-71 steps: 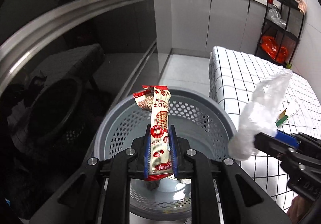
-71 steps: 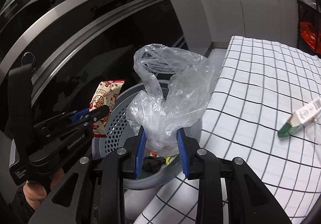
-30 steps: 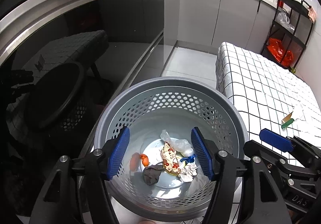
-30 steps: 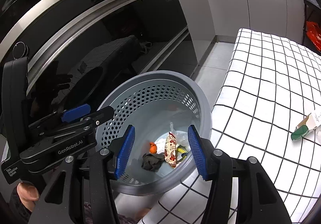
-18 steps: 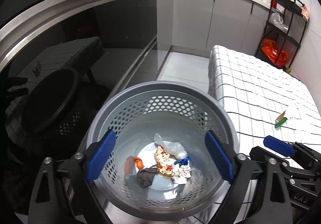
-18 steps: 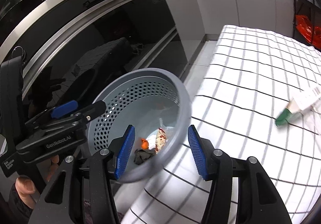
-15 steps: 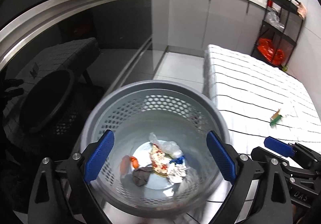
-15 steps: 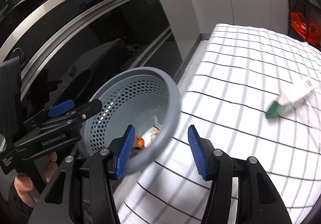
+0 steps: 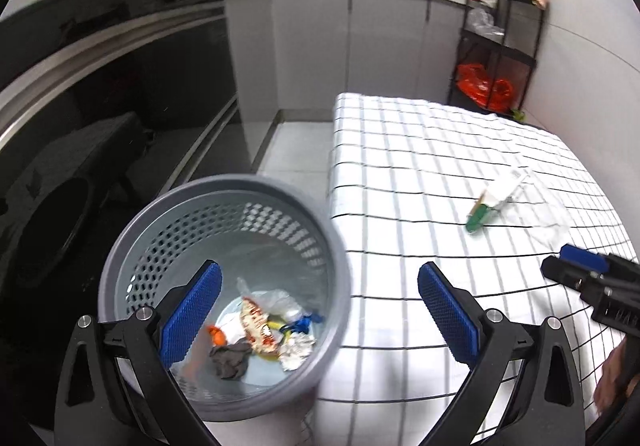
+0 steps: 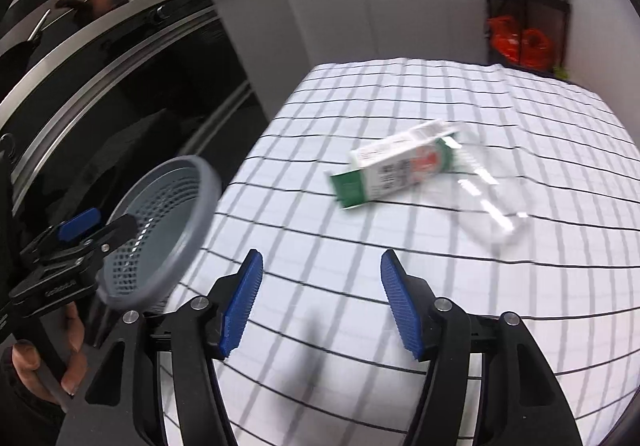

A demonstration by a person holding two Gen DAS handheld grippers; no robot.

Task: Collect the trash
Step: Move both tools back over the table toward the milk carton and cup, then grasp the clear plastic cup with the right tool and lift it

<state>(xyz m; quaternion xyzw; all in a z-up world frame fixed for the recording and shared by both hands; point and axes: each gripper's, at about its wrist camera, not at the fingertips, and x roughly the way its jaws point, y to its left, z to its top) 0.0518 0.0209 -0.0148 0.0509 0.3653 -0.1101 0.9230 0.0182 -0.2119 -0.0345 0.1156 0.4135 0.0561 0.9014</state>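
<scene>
the left hand-held gripper (image 9: 318, 316) stands wide, its jaws opening with nothing between them, above the grey perforated waste basket (image 9: 132, 246) that sits just off the tabletop's (image 10: 400, 286) left edge and already holds wrappers (image 9: 260, 326). the right hand-held gripper (image 10: 320, 304) is half spread, jaws opening and empty, facing the green-and-white carton (image 10: 396, 170) lying flat mid-tabletop, with a clear plastic piece (image 10: 488, 210) touching its right end. to do this well, approach the carton across its narrow width, jaws straddling it, and close firmly before lifting.
</scene>
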